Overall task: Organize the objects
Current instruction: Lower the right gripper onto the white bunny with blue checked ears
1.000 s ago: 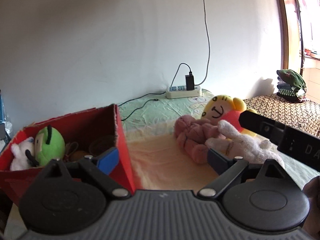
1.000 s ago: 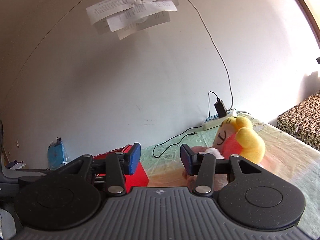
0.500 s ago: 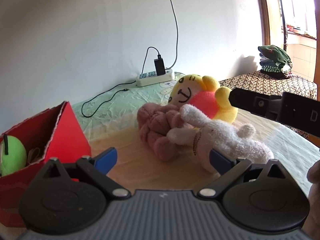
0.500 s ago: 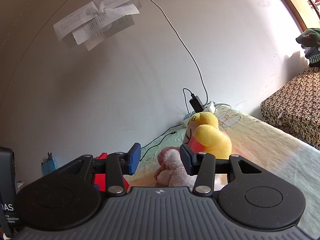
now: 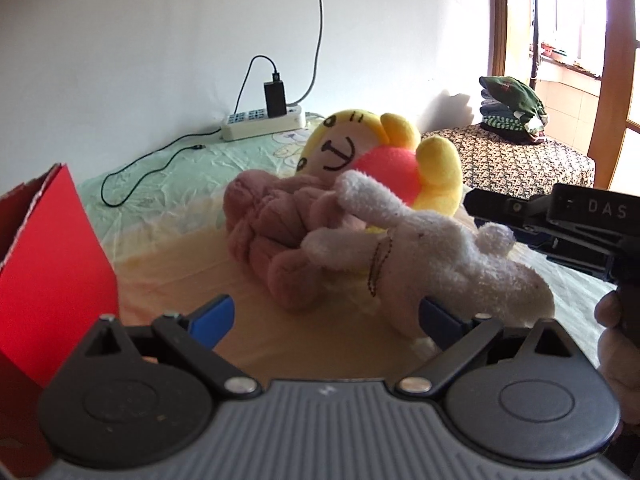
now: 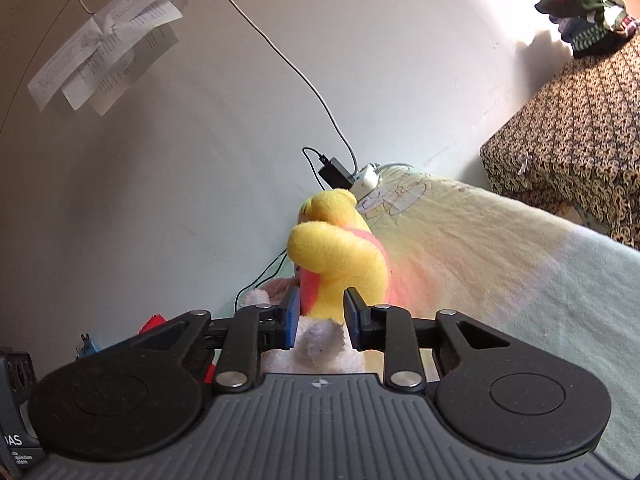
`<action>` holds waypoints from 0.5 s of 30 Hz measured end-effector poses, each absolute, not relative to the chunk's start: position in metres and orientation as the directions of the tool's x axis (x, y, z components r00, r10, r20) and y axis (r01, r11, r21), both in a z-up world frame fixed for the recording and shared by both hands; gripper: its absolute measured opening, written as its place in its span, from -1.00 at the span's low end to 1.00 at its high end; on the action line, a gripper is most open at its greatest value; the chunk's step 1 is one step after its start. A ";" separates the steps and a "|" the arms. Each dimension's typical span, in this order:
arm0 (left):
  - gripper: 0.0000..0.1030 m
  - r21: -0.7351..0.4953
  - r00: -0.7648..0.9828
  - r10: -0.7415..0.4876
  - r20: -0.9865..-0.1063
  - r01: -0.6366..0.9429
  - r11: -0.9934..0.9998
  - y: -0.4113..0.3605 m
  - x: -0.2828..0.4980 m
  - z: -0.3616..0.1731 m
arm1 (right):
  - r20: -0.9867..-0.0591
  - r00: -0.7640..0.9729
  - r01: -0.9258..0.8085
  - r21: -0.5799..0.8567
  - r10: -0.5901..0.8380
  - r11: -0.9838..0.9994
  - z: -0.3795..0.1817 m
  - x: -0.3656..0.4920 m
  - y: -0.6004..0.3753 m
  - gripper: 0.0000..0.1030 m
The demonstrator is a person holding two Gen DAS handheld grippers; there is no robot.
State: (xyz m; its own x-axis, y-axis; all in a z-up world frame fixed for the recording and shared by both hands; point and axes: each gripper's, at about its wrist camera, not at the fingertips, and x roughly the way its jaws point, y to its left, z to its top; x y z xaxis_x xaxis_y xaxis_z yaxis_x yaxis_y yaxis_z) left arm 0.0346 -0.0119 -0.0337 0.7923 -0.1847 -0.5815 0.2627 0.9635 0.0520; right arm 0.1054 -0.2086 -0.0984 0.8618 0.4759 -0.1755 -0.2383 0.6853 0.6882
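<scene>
A white plush rabbit lies across a pink plush toy, with a yellow and red plush doll behind them on the bed. My left gripper is open wide just in front of the pile, its right finger beside the rabbit's body and nothing between its pads. My right gripper comes in from the right. Its jaws are closing on a white fluffy end of the rabbit, which fills the gap between the blue pads. The yellow doll rises just beyond. A red cardboard box stands at the left.
A power strip with a charger and cables lies by the wall. To the right, a table under patterned cloth carries folded clothes. Papers hang on the wall. A person's hand holds the right gripper.
The left gripper came down and closer to the plush pile, and the red box slid to the left edge of its view. The right gripper dropped behind the rabbit and its jaws narrowed onto the white tuft.
</scene>
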 end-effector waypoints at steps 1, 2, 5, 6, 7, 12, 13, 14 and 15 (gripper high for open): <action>0.92 0.043 0.786 -0.200 -0.585 0.276 0.960 -0.011 0.035 -0.034 | -0.178 0.854 -0.248 0.688 0.489 0.682 -0.099 0.106 -0.207 -0.50; 0.92 0.036 0.779 -0.211 -0.591 0.287 0.957 -0.011 0.035 -0.035 | -0.191 0.848 -0.246 0.686 0.495 0.685 -0.099 0.107 -0.206 -0.50; 0.92 0.018 0.765 -0.236 -0.599 0.308 0.951 -0.012 0.032 -0.035 | -0.227 0.837 -0.235 0.673 0.498 0.701 -0.097 0.106 -0.202 -0.50; 0.92 0.013 0.761 -0.247 -0.599 0.318 0.948 -0.012 0.031 -0.035 | -0.230 0.835 -0.235 0.672 0.499 0.702 -0.097 0.104 -0.203 -0.50; 0.92 0.007 0.756 -0.262 -0.600 0.332 0.943 -0.012 0.029 -0.034 | -0.232 0.830 -0.236 0.678 0.507 0.697 -0.097 0.103 -0.204 -0.50; 0.92 -0.074 0.701 -0.372 -0.609 0.416 0.906 -0.014 0.022 -0.031 | -0.223 0.792 -0.249 0.732 0.568 0.634 -0.101 0.101 -0.207 -0.53; 0.92 -0.077 0.701 -0.376 -0.606 0.420 0.905 -0.015 0.020 -0.030 | -0.211 0.782 -0.259 0.746 0.587 0.614 -0.101 0.101 -0.207 -0.54; 0.92 -0.077 0.703 -0.378 -0.603 0.420 0.904 -0.014 0.019 -0.029 | -0.201 0.770 -0.270 0.758 0.606 0.594 -0.100 0.102 -0.206 -0.55; 0.92 -0.082 0.704 -0.381 -0.599 0.420 0.904 -0.013 0.019 -0.028 | -0.191 0.758 -0.280 0.769 0.623 0.575 -0.100 0.103 -0.205 -0.57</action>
